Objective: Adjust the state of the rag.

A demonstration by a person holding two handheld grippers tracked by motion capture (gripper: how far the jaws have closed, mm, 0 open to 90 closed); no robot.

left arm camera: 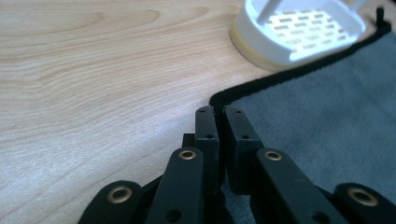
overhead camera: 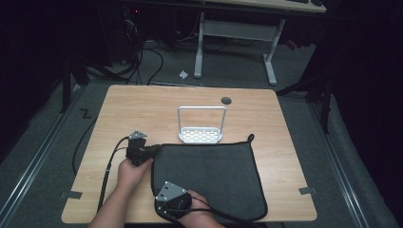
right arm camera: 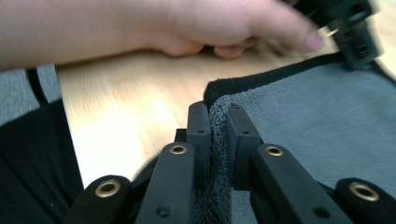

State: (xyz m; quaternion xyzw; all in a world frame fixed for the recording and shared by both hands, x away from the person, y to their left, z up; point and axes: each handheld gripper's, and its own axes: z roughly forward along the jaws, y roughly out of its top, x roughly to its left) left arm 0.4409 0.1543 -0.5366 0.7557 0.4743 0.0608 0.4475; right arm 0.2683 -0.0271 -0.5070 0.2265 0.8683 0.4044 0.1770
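A dark grey cloth with black edging lies flat on the near half of the wooden table. My left gripper is at the cloth's far left corner. In the left gripper view its jaws are shut on the black hem of the cloth. My right gripper sits at the cloth's near left corner. In the right gripper view its jaws are shut on a raised fold of the cloth. Beyond them are the person's left hand and the left gripper.
A white slotted rack with a tall loop handle stands just beyond the cloth's far edge, also close in the left gripper view. A dark round grommet sits near the table's far edge. Cables trail off the near left side.
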